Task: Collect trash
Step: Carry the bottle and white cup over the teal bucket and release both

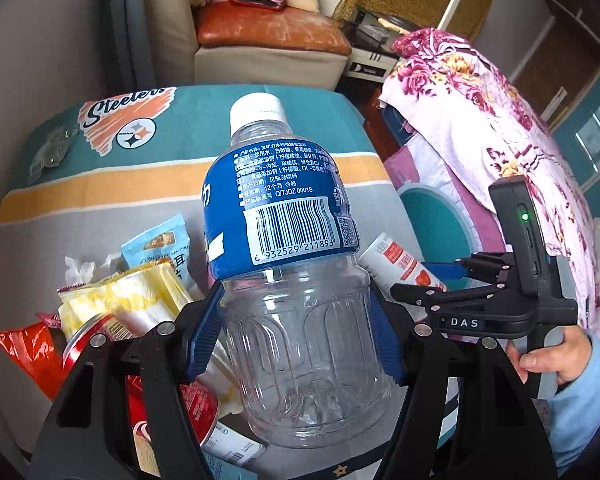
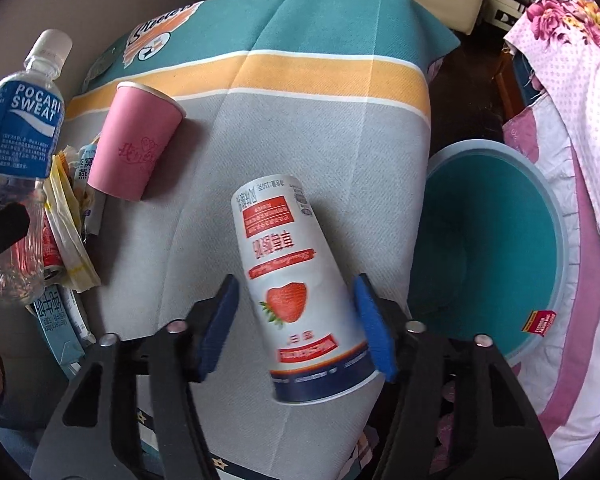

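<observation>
Left gripper (image 1: 300, 332) clamps Pocari Sweat bottle (image 1: 288, 264), lifted above worktop (image 2: 300, 128). Right gripper (image 2: 296, 320) straddles the lying strawberry cup (image 2: 296, 280); left pad apart (right pad touching?). Risk: cup rolls off; teal bin (image 2: 488, 248) beside.

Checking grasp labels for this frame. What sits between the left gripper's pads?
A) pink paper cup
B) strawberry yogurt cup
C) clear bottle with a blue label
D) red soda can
C: in the left wrist view the left gripper has its blue pads pressed on both sides of the clear bottle with a blue label, lifted over the wrappers.
</observation>
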Tool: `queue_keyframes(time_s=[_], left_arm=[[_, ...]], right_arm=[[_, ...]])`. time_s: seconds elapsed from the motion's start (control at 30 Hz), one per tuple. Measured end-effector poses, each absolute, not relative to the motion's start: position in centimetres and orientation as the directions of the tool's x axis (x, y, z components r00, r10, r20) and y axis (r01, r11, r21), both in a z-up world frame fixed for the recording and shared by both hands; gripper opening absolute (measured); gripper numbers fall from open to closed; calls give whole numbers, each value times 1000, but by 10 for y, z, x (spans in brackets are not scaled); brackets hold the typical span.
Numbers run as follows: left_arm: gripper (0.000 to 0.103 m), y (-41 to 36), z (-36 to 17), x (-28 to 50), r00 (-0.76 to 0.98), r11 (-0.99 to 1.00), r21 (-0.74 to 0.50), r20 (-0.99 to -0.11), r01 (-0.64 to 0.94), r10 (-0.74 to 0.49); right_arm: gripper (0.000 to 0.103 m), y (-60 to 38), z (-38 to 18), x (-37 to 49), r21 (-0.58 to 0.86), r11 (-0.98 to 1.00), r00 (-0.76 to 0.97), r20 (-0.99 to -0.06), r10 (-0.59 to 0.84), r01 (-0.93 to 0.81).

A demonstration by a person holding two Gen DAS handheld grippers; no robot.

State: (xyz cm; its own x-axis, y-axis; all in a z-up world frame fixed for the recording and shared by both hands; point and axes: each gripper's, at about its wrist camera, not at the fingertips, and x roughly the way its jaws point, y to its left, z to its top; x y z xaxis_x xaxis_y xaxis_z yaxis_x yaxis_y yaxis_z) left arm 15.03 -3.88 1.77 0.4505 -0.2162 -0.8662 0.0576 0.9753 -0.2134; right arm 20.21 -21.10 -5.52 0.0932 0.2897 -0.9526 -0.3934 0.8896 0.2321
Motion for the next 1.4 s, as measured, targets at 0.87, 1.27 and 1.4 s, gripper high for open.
queue_keyframes(time_s=[0.87, 1.27, 1.4], left_arm=[[67, -271, -79, 235, 171, 860, -282, -908, 426, -382], [74, -274, -102, 243, 153, 864, -279, -916, 419, -370], [74, -271, -98, 241, 160, 866, -276, -916, 418, -369]], right_arm=[[50, -425, -46, 216, 257, 963, 278, -934, 225, 84], [50, -426, -67, 223, 269, 957, 234, -942, 239, 107], [50, -425, -69, 222, 268, 957, 229, -944, 238, 111]])
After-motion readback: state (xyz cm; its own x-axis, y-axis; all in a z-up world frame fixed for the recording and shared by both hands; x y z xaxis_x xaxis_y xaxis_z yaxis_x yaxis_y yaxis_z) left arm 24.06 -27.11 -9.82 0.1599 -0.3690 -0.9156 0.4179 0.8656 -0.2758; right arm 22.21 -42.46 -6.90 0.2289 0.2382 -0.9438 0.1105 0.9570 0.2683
